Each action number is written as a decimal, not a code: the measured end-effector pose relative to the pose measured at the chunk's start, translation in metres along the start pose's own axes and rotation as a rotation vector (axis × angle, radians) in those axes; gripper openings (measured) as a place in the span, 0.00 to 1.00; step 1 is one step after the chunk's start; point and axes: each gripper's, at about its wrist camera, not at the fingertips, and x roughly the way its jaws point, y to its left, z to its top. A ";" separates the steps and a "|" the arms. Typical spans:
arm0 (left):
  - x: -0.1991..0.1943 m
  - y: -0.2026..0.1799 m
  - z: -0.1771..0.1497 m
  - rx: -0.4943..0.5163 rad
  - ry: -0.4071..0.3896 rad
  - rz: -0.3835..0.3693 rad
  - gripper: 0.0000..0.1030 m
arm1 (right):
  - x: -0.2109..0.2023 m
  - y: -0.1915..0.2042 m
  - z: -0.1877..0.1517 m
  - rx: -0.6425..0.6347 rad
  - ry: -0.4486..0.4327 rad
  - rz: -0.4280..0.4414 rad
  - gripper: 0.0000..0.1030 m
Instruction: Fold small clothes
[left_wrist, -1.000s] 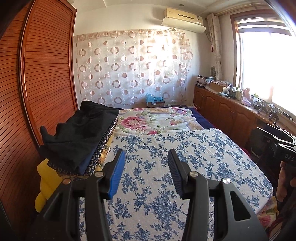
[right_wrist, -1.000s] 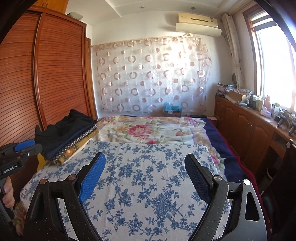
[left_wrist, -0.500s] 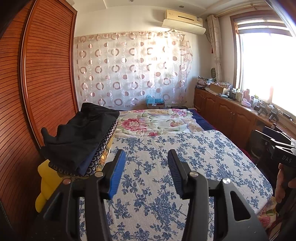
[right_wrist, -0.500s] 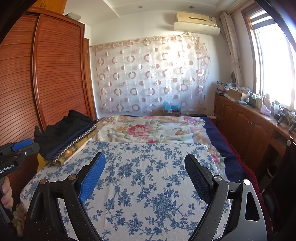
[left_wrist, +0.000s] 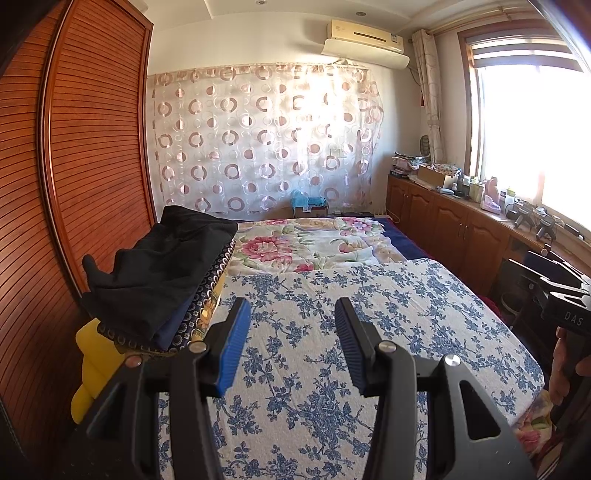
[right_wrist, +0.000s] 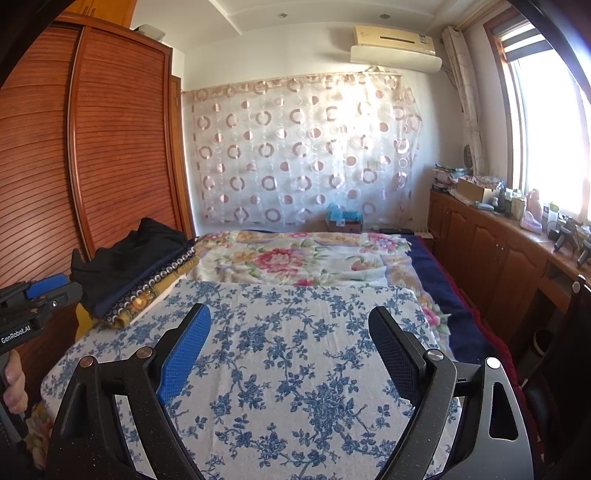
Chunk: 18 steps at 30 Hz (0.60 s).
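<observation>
A pile of dark clothes (left_wrist: 159, 273) lies on the left edge of the bed, black garment on top of navy and patterned ones; it also shows in the right wrist view (right_wrist: 129, 266). My left gripper (left_wrist: 291, 321) is open and empty, held above the blue-flowered sheet (left_wrist: 351, 332), just right of the pile. My right gripper (right_wrist: 290, 332) is open wide and empty above the same sheet (right_wrist: 295, 369). Each gripper shows at the other view's edge: the right gripper (left_wrist: 565, 314), the left gripper (right_wrist: 33, 306).
A wooden slatted wardrobe (left_wrist: 74, 184) stands tight along the bed's left side. A pink-flowered quilt (left_wrist: 306, 247) covers the far half of the bed. Wooden cabinets with clutter (left_wrist: 461, 229) run along the right wall under the window. A yellow cushion (left_wrist: 92, 362) lies under the pile.
Both views have tilted up slightly, so the bed sits lower in frame. The jaws have kept their openings and nothing on the bed has moved.
</observation>
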 end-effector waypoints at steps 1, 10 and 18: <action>0.000 0.000 0.000 0.001 -0.001 0.001 0.46 | 0.000 0.000 0.000 0.001 -0.001 0.001 0.87; -0.002 -0.002 0.001 0.002 -0.003 -0.001 0.46 | -0.004 0.004 0.002 -0.002 -0.014 0.000 0.87; -0.005 -0.004 0.004 0.006 -0.008 -0.003 0.46 | -0.004 0.004 0.001 -0.001 -0.015 -0.001 0.87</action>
